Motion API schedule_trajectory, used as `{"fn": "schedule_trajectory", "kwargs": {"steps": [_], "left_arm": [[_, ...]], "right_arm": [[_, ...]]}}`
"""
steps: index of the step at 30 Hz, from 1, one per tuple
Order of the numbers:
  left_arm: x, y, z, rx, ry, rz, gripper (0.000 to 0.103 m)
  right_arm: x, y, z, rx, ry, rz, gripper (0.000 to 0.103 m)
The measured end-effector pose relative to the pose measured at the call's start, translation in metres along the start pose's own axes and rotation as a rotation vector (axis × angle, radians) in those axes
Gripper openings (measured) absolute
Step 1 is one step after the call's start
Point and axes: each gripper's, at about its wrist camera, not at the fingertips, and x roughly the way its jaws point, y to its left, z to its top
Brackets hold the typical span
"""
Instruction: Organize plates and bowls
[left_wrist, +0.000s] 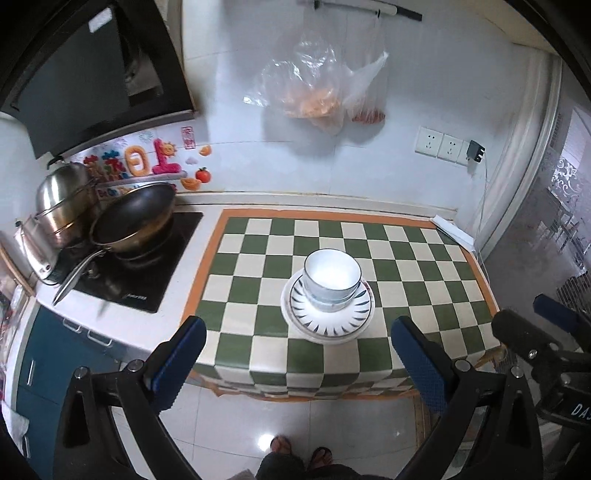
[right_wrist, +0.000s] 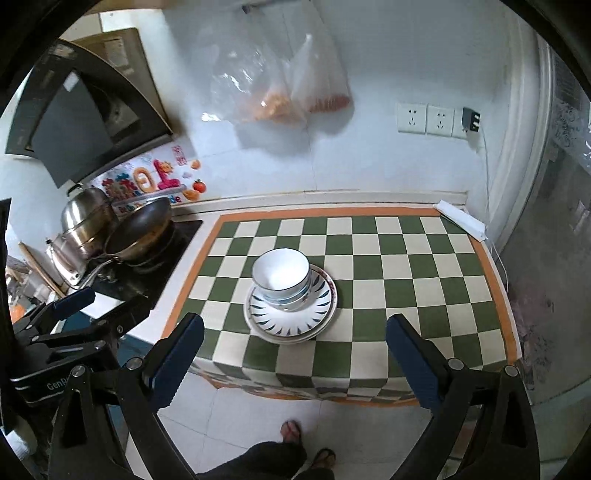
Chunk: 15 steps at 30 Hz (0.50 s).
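Stacked white bowls with blue rims (left_wrist: 331, 280) (right_wrist: 282, 279) sit on stacked white plates with dark leaf marks (left_wrist: 328, 320) (right_wrist: 291, 320) near the middle front of the green and cream checked table (left_wrist: 424, 266) (right_wrist: 406, 258). My left gripper (left_wrist: 298, 334) is open and empty, held in front of and above the table edge, apart from the dishes. My right gripper (right_wrist: 294, 330) is also open and empty, likewise short of the stack. Each gripper shows at the edge of the other's view.
A black cooktop (left_wrist: 147, 273) to the left holds a dark wok (left_wrist: 133, 218) and steel pots (left_wrist: 62, 206). Plastic bags (left_wrist: 314, 88) hang on the tiled wall. Wall sockets (left_wrist: 439, 142) and a white strip (left_wrist: 452, 229) are at the back right. My feet (left_wrist: 299, 448) stand on the floor.
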Motion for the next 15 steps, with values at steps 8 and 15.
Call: {"fn": "schedule_trajectory", "kwargs": {"steps": [8,15], "left_arm": [[-0.041,0.018,-0.021,0.003,-0.021,0.007,0.103],[-0.057,0.026,-0.031,0.02,-0.028,0.003,0.103]], "right_arm": [[-0.054,0.023,-0.019,0.001,-0.058,-0.025,0.101],[-0.073,0.039,-0.029,0.01,-0.078,-0.046,0.101]]}}
